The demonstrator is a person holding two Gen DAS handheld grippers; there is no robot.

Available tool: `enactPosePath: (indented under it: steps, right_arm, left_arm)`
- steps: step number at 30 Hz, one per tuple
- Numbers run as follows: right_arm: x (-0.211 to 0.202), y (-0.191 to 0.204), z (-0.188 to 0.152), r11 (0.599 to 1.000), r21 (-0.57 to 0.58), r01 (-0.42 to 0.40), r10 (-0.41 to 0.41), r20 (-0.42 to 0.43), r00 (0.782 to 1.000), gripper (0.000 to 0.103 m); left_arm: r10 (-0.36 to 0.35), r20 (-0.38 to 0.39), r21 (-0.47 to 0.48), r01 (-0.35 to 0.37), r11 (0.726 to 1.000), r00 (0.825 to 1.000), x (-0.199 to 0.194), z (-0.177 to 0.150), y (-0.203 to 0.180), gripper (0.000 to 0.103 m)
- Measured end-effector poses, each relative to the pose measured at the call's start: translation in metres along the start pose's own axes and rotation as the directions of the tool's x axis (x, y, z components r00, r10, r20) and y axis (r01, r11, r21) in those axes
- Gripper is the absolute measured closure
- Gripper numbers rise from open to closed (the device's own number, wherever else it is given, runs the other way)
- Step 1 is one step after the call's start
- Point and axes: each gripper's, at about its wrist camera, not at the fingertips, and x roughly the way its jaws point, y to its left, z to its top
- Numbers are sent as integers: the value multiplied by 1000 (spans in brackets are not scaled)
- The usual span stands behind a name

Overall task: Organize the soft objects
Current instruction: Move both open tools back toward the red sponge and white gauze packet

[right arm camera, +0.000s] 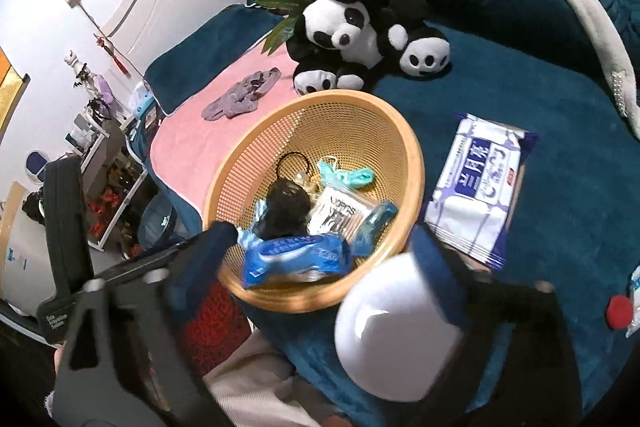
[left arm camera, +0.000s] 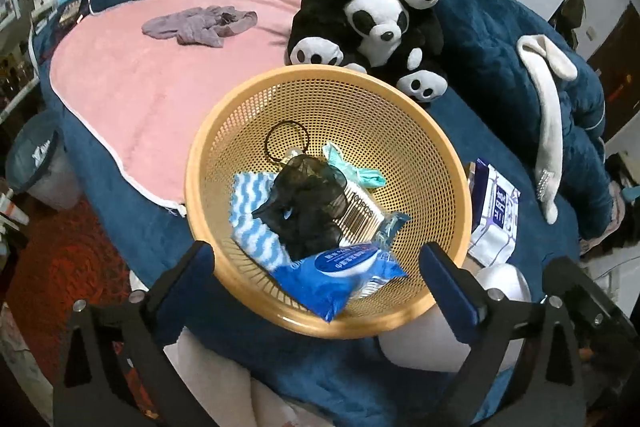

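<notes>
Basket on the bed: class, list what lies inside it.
Inside the basket: black mesh pouch, blue wipes pack, blue wavy cloth, comb, teal bow, black hair tie. Whatever lies beneath the pouch is covered.

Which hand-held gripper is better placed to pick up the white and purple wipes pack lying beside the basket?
Probably the right hand-held gripper. It is open, and the wipes pack lies just beyond its right finger, on the blue blanket. The left hand-held gripper, also open, faces the orange basket.
</notes>
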Motion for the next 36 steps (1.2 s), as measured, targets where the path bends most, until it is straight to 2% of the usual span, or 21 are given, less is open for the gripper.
enactPosePath:
  steps: [17,36]
  right_arm:
    - [-36,-8,-18,1000,2,29,-29,14,999,0]
    - [-86,-29,-34,999,31,45,-47,71,996,0]
  left_arm:
    - [15,20,46,-16,999,1000,-31,-21,-21,1]
    - [-12,34,146,7,989,999,-62,-45,-68,1]
